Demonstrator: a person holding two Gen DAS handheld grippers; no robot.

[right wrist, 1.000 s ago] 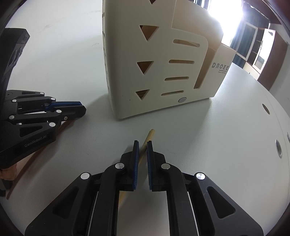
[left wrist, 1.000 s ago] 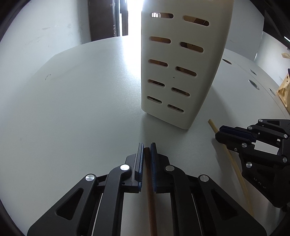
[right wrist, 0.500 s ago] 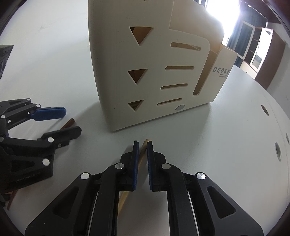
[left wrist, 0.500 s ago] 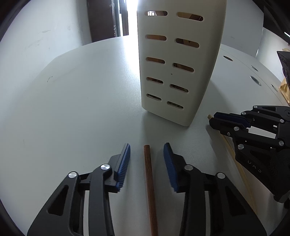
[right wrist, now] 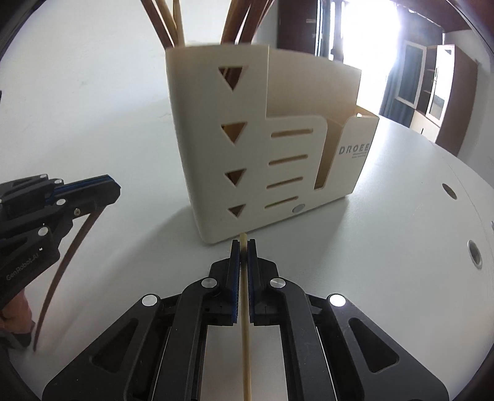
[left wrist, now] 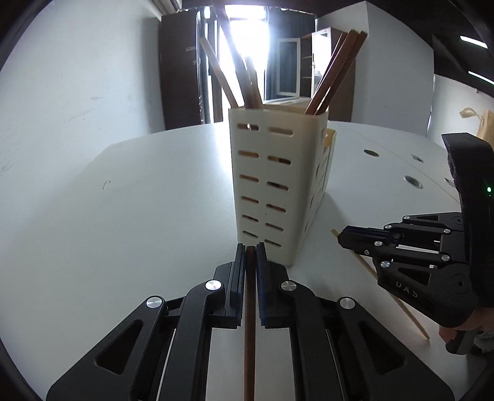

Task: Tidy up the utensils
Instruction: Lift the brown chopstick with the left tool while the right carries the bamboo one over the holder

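A cream slotted utensil holder (left wrist: pixel 278 185) (right wrist: pixel 247 154) stands on the white table, with several brown chopsticks (left wrist: pixel 333 71) (right wrist: pixel 163 21) sticking up out of it. My left gripper (left wrist: pixel 250 246) (right wrist: pixel 111 188) is shut on a dark brown chopstick (left wrist: pixel 249 324) (right wrist: pixel 71 250) just in front of the holder. My right gripper (right wrist: pixel 243 243) (left wrist: pixel 344 239) is shut on a pale bamboo chopstick (right wrist: pixel 246 339) (left wrist: pixel 398 303), whose tip pokes out toward the holder's base. Both sticks trail back down toward the table.
The white table (left wrist: pixel 139 200) has round cable holes (left wrist: pixel 413 182) (right wrist: pixel 474 250) on its right side. A hand (right wrist: pixel 15 311) holds the left gripper's handle. Dark cabinets and a bright window stand behind the table.
The left jaws opened around the brown chopstick, then closed on it again. Both grippers rose and tilted up, so the holder's top and its chopsticks came into view.
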